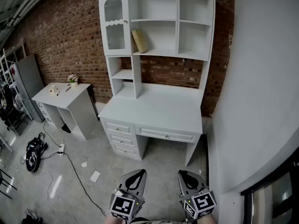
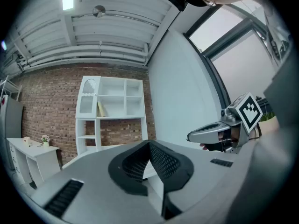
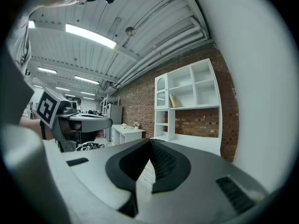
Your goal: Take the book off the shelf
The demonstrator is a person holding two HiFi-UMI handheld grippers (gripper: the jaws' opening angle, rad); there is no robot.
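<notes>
- Both grippers are held low and close to the body at the bottom edge of the head view: left gripper (image 1: 132, 185) and right gripper (image 1: 190, 184), side by side, tips pointing forward.
- Jaws of the left gripper are seen pressed together at the tips in its own view, with nothing between them. Jaws of the right gripper are likewise closed and empty.
- Book (image 1: 139, 41) is found well apart from both grippers, ahead and high up, on the middle shelf (image 1: 156, 53) of the white hutch that stands on the counter (image 1: 154, 110).
- Its place is the left end of that shelf, just beside the partition of the glass-door cabinet (image 1: 114, 23).
- Long axis is noted as near upright but tilted, the top leaning left toward the partition, the foot resting further right on the shelf board.
- From the jaws, the book lies up and forward. It falls almost in line with the left gripper and off to the left of the right one, so the left gripper is judged the nearer.
- A reach across the counter's front edge and upward is judged necessary, with the jaws first to be opened and turned to take the book across its thickness.
</notes>
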